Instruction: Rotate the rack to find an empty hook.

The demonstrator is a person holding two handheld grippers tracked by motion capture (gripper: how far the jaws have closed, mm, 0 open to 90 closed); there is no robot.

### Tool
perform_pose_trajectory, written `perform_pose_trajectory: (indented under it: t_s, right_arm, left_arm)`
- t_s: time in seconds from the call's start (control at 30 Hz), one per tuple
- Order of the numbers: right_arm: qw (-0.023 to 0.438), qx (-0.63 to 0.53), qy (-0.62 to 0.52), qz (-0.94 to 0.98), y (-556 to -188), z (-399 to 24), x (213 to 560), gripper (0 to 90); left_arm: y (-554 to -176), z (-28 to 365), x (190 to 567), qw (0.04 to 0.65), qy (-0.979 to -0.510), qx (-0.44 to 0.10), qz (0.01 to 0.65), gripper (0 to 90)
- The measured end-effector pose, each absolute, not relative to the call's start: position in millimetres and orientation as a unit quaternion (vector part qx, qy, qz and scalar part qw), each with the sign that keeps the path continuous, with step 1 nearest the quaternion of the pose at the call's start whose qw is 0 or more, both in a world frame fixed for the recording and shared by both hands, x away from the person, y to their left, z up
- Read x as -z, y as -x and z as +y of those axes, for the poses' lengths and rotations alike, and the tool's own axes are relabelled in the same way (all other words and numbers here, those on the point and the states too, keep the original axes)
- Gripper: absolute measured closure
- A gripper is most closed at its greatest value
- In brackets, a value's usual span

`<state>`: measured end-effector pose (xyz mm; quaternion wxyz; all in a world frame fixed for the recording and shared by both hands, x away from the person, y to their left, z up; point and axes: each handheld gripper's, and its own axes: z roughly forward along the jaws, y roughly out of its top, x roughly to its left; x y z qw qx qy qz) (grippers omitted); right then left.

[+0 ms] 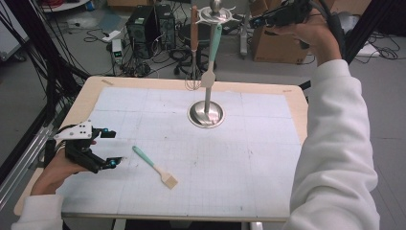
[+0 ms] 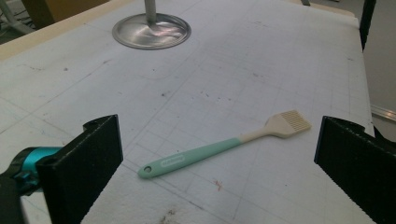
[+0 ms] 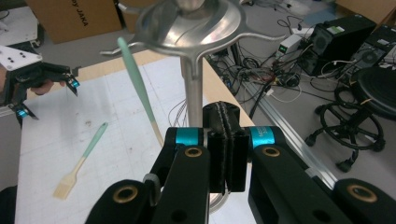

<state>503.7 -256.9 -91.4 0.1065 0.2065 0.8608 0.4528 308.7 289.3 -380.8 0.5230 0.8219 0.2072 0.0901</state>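
Observation:
A pastry brush (image 1: 154, 166) with a teal handle and pale bristles lies flat on the white mat, just right of my left gripper (image 1: 112, 147). In the left gripper view the brush (image 2: 205, 151) lies between and beyond the wide-open jaws of the left gripper (image 2: 218, 125), untouched. A metal utensil stand (image 1: 206, 114) rises mid-table; a teal-handled spatula (image 1: 211, 57) and a wooden-handled whisk (image 1: 193, 43) hang from its top hub (image 1: 215, 13). My right gripper (image 1: 256, 21) is raised near that hub, its pads pressed together with nothing between them. In the right gripper view, the right gripper (image 3: 225, 116) faces the stand's pole (image 3: 192, 93).
The white gridded mat (image 1: 249, 158) covers a light wooden table (image 1: 297, 98). Beyond the far edge are computer cases (image 1: 151, 24), tangled cables, cardboard boxes (image 1: 277, 43) and a stool base (image 3: 350, 126). A white-sleeved arm (image 1: 335, 143) spans the right side.

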Motion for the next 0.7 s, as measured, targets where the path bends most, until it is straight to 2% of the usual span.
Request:
perform_pose_trajectory:
  t_s: [0.33,0.7]
  right_arm:
    - [0.103,-0.447,-0.193,0.867,-509,-237,90,89.2]
    - [0.092,-0.442,-0.168,0.876,-493,-208,91,89.2]
  left_arm:
    - [-309,290,381,0.523,-0.821,-0.091,0.209,1.7]
    - [-308,292,380,0.528,-0.818,-0.093,0.208,1.7]
